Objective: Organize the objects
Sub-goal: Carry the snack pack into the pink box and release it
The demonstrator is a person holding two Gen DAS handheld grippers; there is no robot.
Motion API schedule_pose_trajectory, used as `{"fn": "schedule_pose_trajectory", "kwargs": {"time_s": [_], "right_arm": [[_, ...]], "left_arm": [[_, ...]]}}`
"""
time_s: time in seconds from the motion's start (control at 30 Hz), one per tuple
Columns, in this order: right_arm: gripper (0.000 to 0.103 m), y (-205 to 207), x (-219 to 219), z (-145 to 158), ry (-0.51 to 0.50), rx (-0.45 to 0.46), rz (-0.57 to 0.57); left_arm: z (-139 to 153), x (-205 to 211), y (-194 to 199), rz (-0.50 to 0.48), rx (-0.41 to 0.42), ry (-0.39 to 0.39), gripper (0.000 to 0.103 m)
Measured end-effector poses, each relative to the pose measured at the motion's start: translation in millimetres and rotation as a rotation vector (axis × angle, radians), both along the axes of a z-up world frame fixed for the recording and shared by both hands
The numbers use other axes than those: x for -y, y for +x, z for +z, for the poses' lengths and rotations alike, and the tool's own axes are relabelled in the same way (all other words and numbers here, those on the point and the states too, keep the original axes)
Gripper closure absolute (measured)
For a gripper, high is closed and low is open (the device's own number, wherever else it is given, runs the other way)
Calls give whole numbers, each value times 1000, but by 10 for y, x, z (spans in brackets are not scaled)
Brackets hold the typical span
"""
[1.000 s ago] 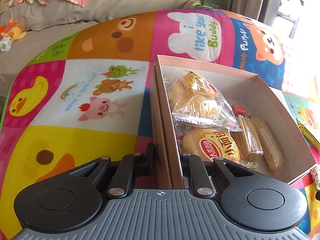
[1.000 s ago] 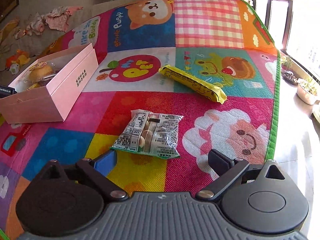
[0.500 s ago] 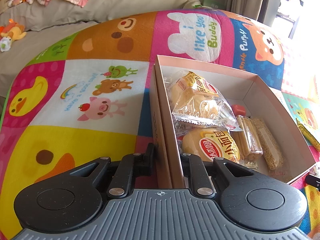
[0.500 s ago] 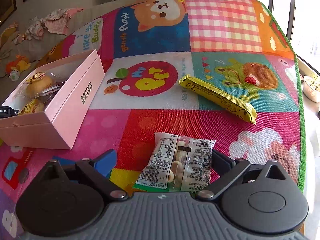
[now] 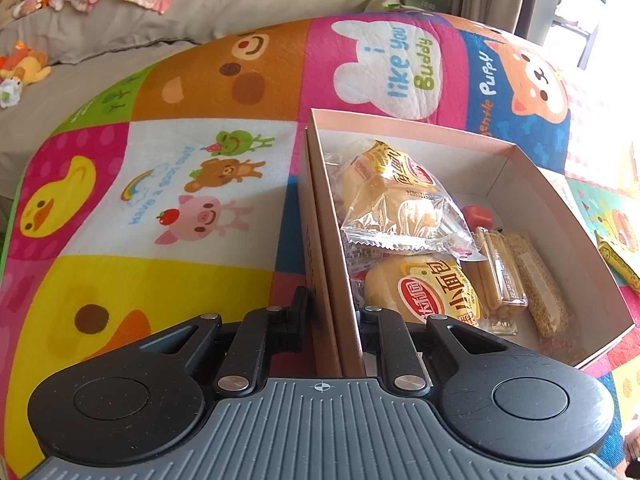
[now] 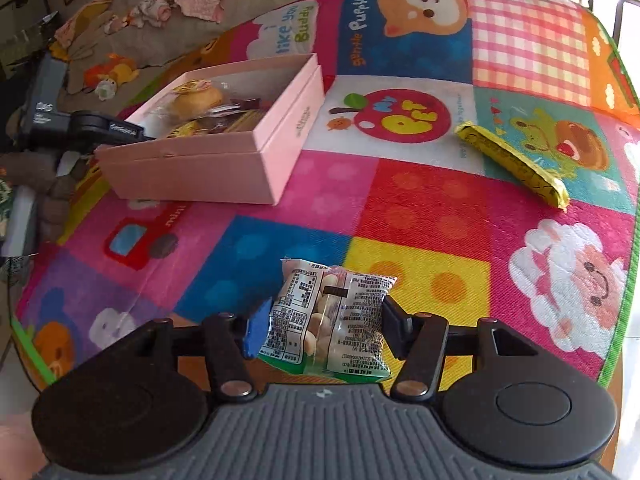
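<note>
A pink box (image 5: 516, 152) lies open on the play mat and holds bread packets (image 5: 396, 200), a wafer pack (image 5: 496, 276) and a grain bar (image 5: 540, 288). My left gripper (image 5: 334, 316) is shut on the box's near wall. The box also shows in the right wrist view (image 6: 200, 168), with the left gripper (image 6: 100, 128) at its left end. My right gripper (image 6: 324, 324) is shut on a clear snack packet (image 6: 332, 316) of pale round pieces and holds it above the mat. A long yellow snack bar (image 6: 512, 162) lies on the mat to the right.
The colourful play mat (image 6: 420, 216) covers the floor, its green edge (image 6: 624, 300) at the right. A beige cushion (image 5: 224, 4) with clothes and soft toys (image 5: 24, 68) lies beyond the mat's far left side.
My right gripper moved onto the snack packet, closed on it and lifted it, swinging left toward the box. The left gripper has stayed shut on the box wall.
</note>
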State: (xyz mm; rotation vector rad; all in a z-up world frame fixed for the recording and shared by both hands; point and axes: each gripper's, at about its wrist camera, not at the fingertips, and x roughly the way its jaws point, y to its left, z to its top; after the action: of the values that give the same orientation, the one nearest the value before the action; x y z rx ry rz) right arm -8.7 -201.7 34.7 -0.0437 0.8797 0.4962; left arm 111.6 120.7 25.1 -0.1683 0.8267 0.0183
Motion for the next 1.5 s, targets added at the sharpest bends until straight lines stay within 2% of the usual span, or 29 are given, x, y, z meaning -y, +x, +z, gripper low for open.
{"fn": "schedule_pose_trajectory", "kwargs": {"time_s": [0.17,0.33,0.47,0.63,0.7,0.77,0.93,1.07,1.2,1.37,1.5], "right_arm": [[46,-134,-285,579,68,140,109],[46,149,-600,953,114,266,130],[46,542,-930,895,110,255,105],[45,902,-1275,599,33,269,64],[37,983,-1281,507,48,218,56],[34,981,-1251,445,58,195,50],[30,763,-999,412,47,219,48],[23,588,-594,397,-6,255,-26],[21,551,-56,246,-92,262,-160],[20,783,691,-25,-149,238,-360],[18,1086,1221,-253,-104,167,-491]], "left_arm": [[-11,-24,-5,2,5,-19,86],[-28,-39,-21,3,12,-28,86],[-32,-48,-37,1,16,-34,85],[-36,-52,-42,-4,19,-35,85],[-38,-53,-44,-5,21,-36,85],[-39,-54,-50,-7,24,-38,85],[-43,-50,-54,-7,27,-38,84],[-40,-44,-55,-5,28,-35,84],[-36,-31,-58,-7,29,-25,85],[-31,-25,-47,-6,22,-17,85],[-23,-9,-35,-5,14,-7,85]]}}
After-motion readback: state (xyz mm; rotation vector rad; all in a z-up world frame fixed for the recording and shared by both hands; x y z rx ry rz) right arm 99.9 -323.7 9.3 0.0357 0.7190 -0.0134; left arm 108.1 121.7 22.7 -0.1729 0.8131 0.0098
